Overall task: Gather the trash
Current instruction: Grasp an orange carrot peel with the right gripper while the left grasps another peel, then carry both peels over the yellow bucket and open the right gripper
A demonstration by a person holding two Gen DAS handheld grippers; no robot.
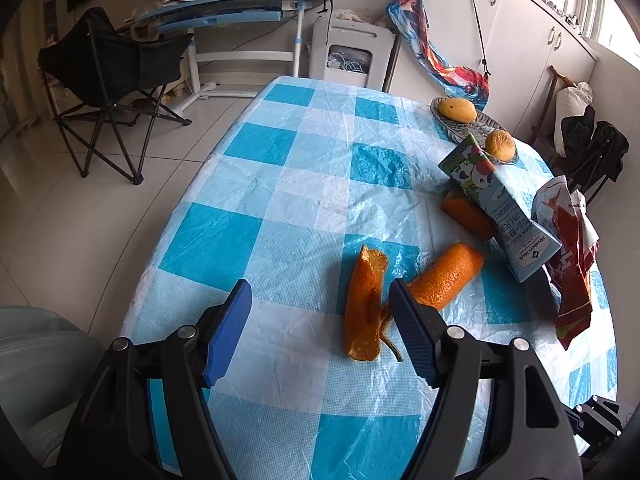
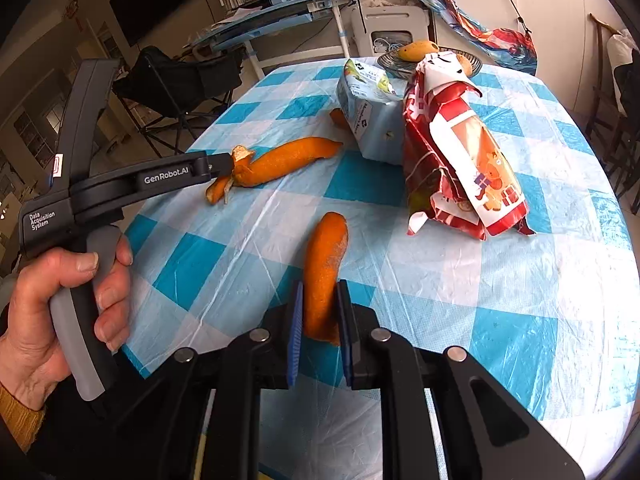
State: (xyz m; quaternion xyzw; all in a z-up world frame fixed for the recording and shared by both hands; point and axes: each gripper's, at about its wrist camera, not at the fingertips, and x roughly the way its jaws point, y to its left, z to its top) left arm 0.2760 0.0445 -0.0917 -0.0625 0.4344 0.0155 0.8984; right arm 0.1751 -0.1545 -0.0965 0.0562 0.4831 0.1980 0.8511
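Basically blue-check tbl cloth [image 1: 248, 236], folding chair [image 1: 108, 80] & desk [image 1: 224, 8] behind.

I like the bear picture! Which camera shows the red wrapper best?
The right wrist view: the red wrapper faces it whole, bear print visible. The left wrist view catches only its crumpled side at the frame's edge, behind the milk carton.

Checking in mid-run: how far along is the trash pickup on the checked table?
Nothing looks collected yet, and no bin is in view. In hand: the right hand-held gripper is shut on one orange peel. The left hand-held gripper is open by the curled peel. Still left: the milk carton, red wrapper and another peel.
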